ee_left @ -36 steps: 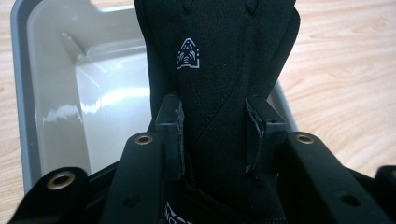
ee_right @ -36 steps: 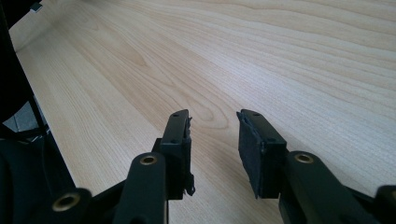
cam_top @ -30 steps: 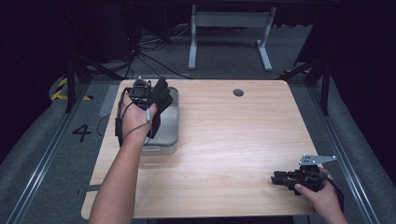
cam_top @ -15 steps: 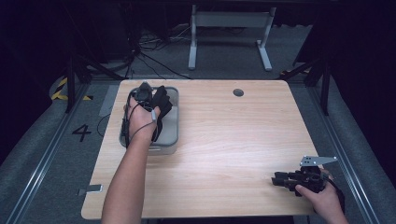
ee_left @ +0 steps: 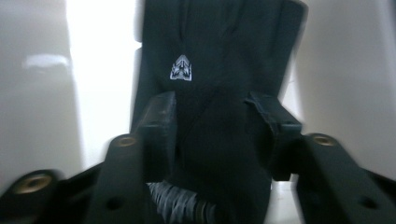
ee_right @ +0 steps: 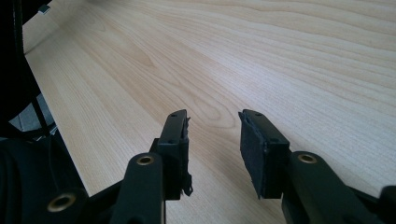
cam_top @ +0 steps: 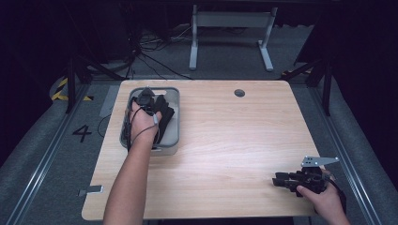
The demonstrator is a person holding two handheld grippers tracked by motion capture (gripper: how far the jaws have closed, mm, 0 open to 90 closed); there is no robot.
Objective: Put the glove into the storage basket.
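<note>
A black cloth [ee_left: 219, 60] with a small white logo fills the gap between my left gripper's [ee_left: 212, 121] pads, bunched and creased where they press on it. From the high view, the left gripper [cam_top: 146, 101] reaches into the grey bin [cam_top: 172, 140] at the table's left, and the black cloth [cam_top: 164, 115] drapes inside it beside the hand. My right gripper [cam_top: 278, 180] rests low at the table's front right corner, held by the person's hand. Its jaws [ee_right: 214, 140] stand apart over bare wood with nothing between them.
The wooden table [cam_top: 225, 140] has a round cable hole [cam_top: 239, 93] near its far edge. A metal stand [cam_top: 230, 33] rises on the floor behind. The table's front edge lies close to the right gripper.
The left hand and gripper have shifted slightly toward the near side within the bin, the black cloth moving with them. The right gripper has stayed in place.
</note>
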